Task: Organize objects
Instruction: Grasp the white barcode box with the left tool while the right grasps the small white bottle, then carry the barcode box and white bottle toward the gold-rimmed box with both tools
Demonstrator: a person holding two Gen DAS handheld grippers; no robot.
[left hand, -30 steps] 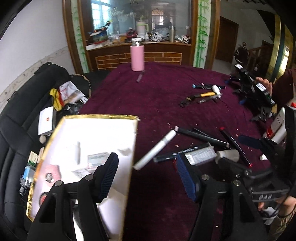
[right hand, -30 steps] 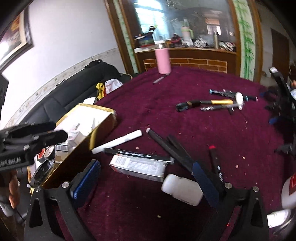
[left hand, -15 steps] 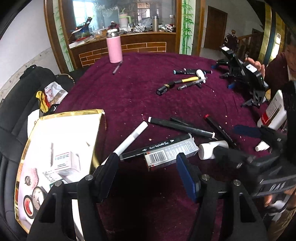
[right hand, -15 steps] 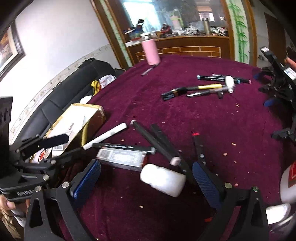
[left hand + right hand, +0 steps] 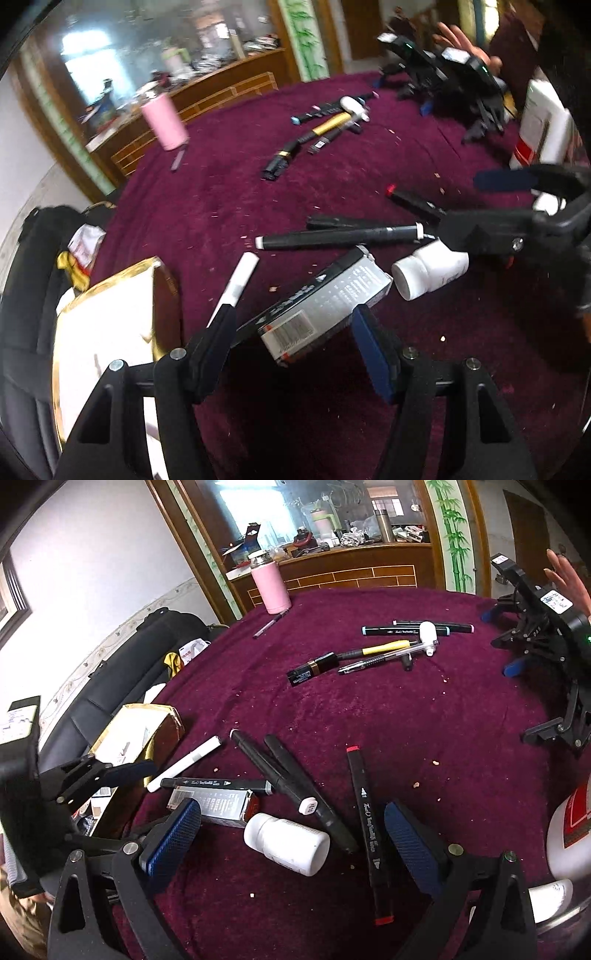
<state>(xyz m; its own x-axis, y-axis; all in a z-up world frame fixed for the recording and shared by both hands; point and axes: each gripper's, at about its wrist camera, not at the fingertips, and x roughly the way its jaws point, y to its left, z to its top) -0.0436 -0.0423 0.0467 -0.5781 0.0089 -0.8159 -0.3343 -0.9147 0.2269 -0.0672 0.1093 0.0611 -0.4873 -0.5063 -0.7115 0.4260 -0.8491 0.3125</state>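
- My left gripper (image 5: pixel 291 332) has its jaws apart, hanging over the near end of the grey rectangular cardboard box with a barcode (image 5: pixel 325 306); the pads straddle it, no contact that I can see, so released.
- My right gripper (image 5: pixel 291 834) is also spread wide, nothing clamped; the white round plastic pill bottle (image 5: pixel 286 843) lies on its side between the blue pads, clear of both.
- The maroon velvet tablecloth (image 5: pixel 424 709) covers the table.
- In the right wrist view the box sits at 10 o'clock from the bottle, just beside it.
- The long black marker with a red cap (image 5: pixel 367 830) lies at 3 o'clock of the bottle, inside the right pad.
- Two black pens crossing each other (image 5: pixel 288 775) lie at 12 o'clock from the bottle; the thin white cylindrical pen (image 5: pixel 184 762) is at 10 o'clock, further out.
- The gold-edged open cardboard box (image 5: pixel 110 332) sits at 9 o'clock in the left wrist view, at the table edge.
- The pink cylindrical flask (image 5: pixel 269 587) stands upright at 12 o'clock, far side.
- A cluster of pens and a black-and-gold tube (image 5: pixel 369 651) lies at 1 o'clock, mid-table.
- Another person's hand (image 5: pixel 569 579) is at 2 o'clock, behind a second set of black grippers (image 5: pixel 543 635).
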